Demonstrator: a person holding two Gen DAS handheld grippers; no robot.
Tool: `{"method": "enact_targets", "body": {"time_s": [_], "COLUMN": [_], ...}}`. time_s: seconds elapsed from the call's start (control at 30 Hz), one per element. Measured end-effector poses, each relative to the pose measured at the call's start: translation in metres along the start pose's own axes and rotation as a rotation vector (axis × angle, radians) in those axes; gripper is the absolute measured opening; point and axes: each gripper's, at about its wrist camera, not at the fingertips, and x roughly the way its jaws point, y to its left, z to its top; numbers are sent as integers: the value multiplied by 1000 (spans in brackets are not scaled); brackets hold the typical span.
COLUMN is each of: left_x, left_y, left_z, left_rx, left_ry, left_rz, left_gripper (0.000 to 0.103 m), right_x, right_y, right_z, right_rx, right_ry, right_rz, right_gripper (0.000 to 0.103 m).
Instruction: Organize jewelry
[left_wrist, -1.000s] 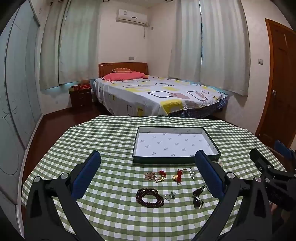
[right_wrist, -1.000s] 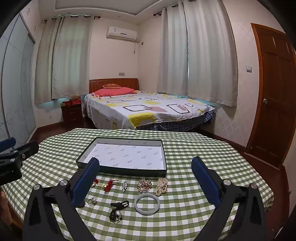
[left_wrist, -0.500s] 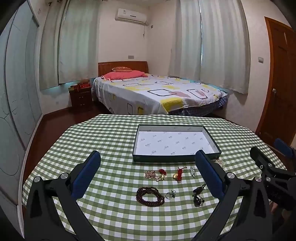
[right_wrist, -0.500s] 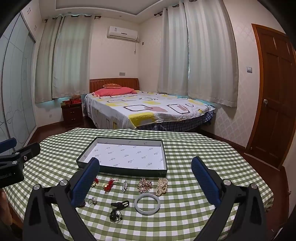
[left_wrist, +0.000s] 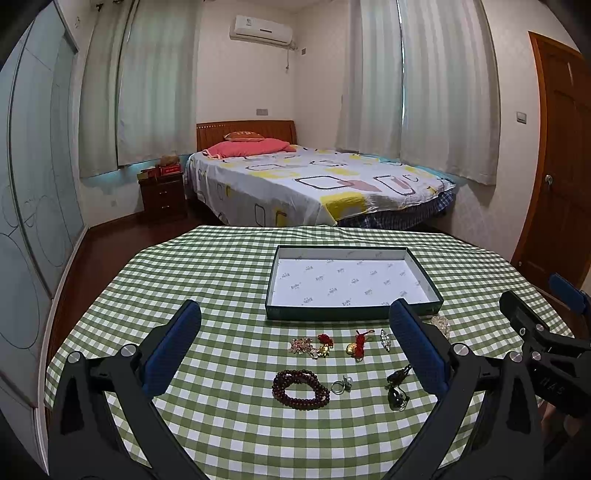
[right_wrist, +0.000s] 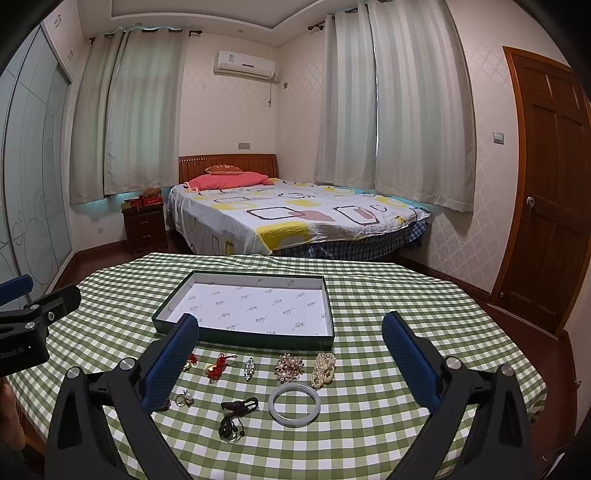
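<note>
We hold the left gripper (left_wrist: 299, 354) and right gripper (right_wrist: 291, 360) wide apart and empty above the jewelry, near the tray (right_wrist: 177, 309), bangle (right_wrist: 294, 404) nearest.

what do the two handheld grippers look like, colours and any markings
Both the left gripper and right gripper share one design: black angular frames with silver screw heads and blue textured pads on the fingers. White lettering marks each body; it is too small to read surely.

my left gripper (left_wrist: 295, 350) and right gripper (right_wrist: 290, 356) hover side by side, level, jaws spread wide, gripping nothing.
</note>
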Motion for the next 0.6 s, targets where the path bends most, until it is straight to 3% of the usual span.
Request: {"method": "enact_targets", "body": {"time_s": [0.6], "left_x": [2], "left_y": [-1], "left_z": [-3], "left_rx": [2], "left_ry": [13], "left_rz": [2], "left_gripper": [99], "right_x": [1], "right_y": [1], "right_z": [-3], "right_rx": [-2], "right_ry": [-1], "right_rz": [-1], "right_gripper": [97]}}
